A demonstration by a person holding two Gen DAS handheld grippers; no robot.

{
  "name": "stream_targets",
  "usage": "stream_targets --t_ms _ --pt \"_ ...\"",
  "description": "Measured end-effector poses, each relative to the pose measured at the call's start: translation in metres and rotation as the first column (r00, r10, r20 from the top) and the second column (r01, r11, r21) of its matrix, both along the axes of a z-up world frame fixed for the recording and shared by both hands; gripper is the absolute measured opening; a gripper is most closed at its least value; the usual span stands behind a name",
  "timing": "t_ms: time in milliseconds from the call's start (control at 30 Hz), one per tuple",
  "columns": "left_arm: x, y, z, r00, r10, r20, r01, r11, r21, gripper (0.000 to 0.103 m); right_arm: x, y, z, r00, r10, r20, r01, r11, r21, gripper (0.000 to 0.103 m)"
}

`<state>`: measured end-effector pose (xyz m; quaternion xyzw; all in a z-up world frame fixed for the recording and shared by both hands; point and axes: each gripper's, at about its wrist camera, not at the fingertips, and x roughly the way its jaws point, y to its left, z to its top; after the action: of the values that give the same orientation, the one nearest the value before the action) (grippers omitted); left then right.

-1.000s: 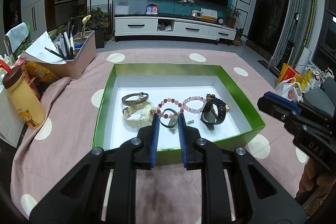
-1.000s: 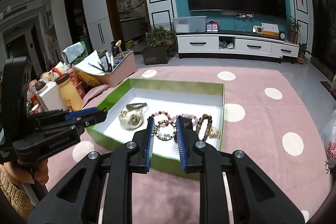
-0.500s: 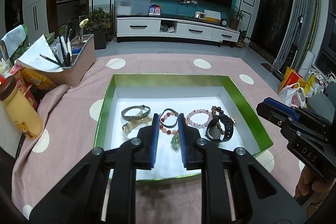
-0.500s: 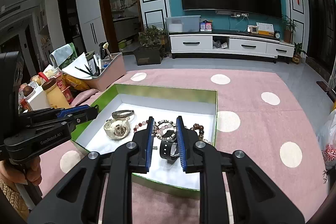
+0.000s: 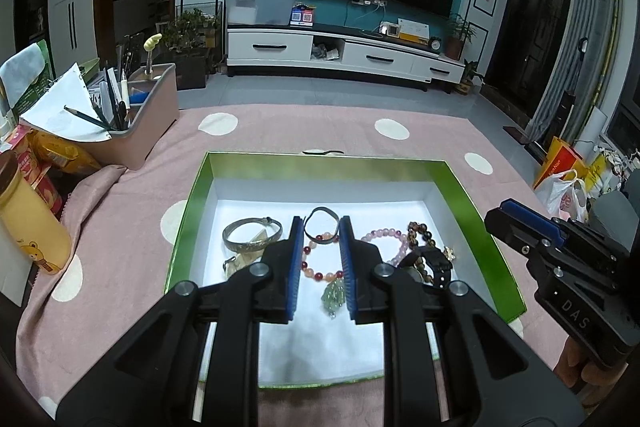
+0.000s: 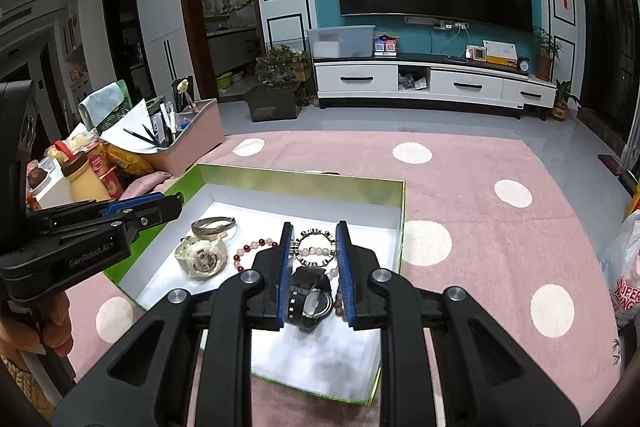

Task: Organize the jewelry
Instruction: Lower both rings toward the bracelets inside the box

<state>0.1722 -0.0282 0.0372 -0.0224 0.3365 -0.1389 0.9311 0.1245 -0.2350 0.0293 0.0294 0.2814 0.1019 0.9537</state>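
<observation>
A green box (image 5: 460, 183) with a white floor holds jewelry on the pink dotted cloth. My left gripper (image 5: 320, 227) is shut on a thin dark ring bracelet (image 5: 321, 215), above a red bead bracelet (image 5: 320, 273) with a green pendant (image 5: 334, 297). A silver bangle (image 5: 250, 235), a pink bead bracelet (image 5: 384, 233) and a black watch (image 5: 434, 263) lie nearby. My right gripper (image 6: 314, 231) is shut on a black-and-white link bracelet (image 6: 314, 245), above the black watch (image 6: 310, 297). A cream watch (image 6: 200, 259) lies to its left.
A pink organizer (image 5: 136, 123) with pens and paper stands at the back left. A yellow bottle (image 5: 28, 223) and snack bags stand at the left edge. Plastic bags (image 5: 568, 187) lie at the right. The box (image 6: 396, 211) sits mid-cloth.
Both grippers have moved forward over the box, each carrying its bracelet. The box and the jewelry in it now sit closer and lower in both views.
</observation>
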Motion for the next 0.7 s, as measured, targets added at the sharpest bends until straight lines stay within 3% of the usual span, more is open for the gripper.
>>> stream_targets --t_ms 700 --pt "0.037 -0.007 -0.015 0.998 0.032 -0.055 -0.034 0.999 -0.019 0.018 0.037 -0.005 -0.005 1.000 -0.012 -0.022 0.012 1.000 -0.010 0.021"
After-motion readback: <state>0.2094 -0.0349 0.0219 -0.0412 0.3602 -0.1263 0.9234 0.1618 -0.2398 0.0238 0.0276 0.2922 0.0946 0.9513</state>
